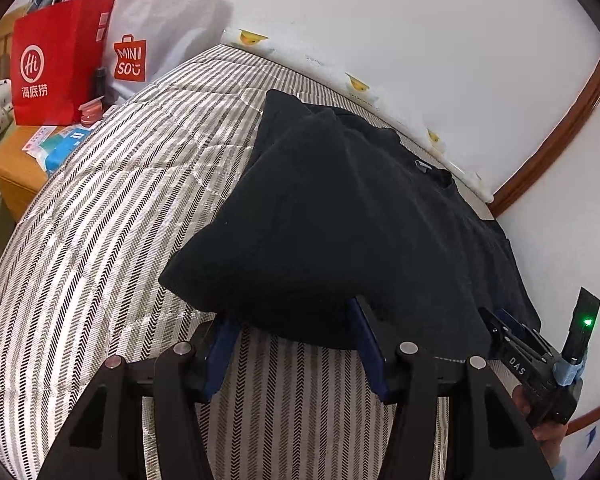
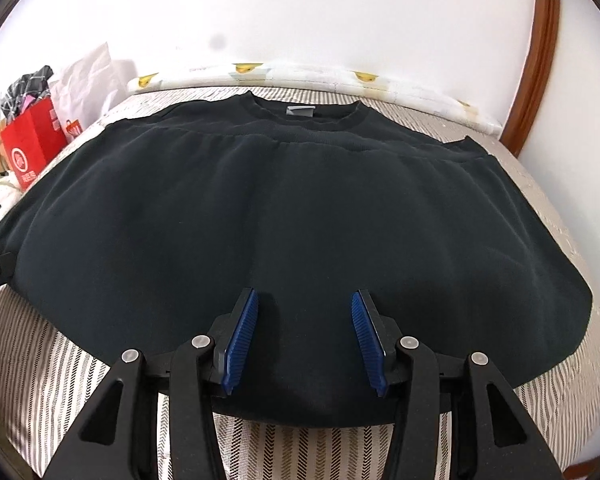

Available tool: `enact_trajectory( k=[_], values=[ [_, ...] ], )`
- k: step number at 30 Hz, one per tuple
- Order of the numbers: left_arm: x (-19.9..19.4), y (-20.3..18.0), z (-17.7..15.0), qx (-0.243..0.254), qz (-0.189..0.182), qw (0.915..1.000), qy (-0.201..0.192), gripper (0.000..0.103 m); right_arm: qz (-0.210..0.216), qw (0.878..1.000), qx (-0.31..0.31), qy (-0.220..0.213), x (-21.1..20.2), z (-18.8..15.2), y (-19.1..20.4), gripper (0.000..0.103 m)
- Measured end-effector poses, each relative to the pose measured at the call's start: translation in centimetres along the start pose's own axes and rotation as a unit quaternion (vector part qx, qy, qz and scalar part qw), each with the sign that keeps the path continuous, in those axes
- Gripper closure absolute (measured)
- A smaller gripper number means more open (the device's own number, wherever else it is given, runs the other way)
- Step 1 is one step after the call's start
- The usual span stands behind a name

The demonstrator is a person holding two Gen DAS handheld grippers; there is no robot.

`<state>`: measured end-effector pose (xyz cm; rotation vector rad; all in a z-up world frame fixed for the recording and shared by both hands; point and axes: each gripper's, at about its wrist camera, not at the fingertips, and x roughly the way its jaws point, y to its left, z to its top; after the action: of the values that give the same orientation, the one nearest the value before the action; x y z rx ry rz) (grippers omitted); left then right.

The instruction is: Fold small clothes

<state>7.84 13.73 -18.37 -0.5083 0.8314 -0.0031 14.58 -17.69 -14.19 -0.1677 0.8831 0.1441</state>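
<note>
Striped bedding against a white wall serves as the work surface. The black sweatshirt lies flat on it, collar toward the wall, apparently folded once. Both tools sit at its near edge (presumably to grasp for the next fold): left gripper and right gripper stand apart, clamping nothing.

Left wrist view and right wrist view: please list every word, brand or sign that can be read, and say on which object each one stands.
"Hi" and "海底捞": red paper bag.
"MINISO": orange logo on the white bag.
"DAS": body of the right gripper.
Neck label of the black sweater: nothing legible.
Packets on the wooden nightstand: print too small to read.
</note>
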Motion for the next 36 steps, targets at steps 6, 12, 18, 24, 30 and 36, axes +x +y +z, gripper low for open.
enact_trajectory(
  k=[6, 12, 18, 24, 30, 36],
  values=[
    [0.0, 0.5, 0.0, -0.009, -0.017, 0.9998, -0.001, 0.051, -0.007, 1.000, -0.005, 0.012, 0.2, 0.4, 0.1, 0.055],
    [0.1, 0.9, 0.3, -0.001, -0.036, 0.9993, 0.014, 0.050, -0.016, 1.000, -0.008, 0.013, 0.2, 0.3, 0.3, 0.055],
    [0.0, 1.4, 0.4, -0.021, -0.050, 0.9984, 0.014, 0.051, -0.017, 1.000, -0.007, 0.018, 0.0, 0.4, 0.3, 0.055],
    [0.2, 1.8, 0.5, -0.049, -0.063, 0.9968, -0.001, 0.051, -0.008, 1.000, -0.018, 0.014, -1.3, -0.4, -0.1, 0.055],
    [0.7, 0.5, 1.1, -0.040, -0.013, 0.9991, 0.003, 0.073, 0.017, 0.999, -0.030, 0.006, -3.8, -1.9, -2.1, 0.054],
    [-1.6, -2.6, 2.4, -0.011, 0.013, 0.9991, -0.040, 0.088, 0.016, 0.998, 0.061, -0.006, -6.2, -3.2, -8.4, 0.054]
  ],
)
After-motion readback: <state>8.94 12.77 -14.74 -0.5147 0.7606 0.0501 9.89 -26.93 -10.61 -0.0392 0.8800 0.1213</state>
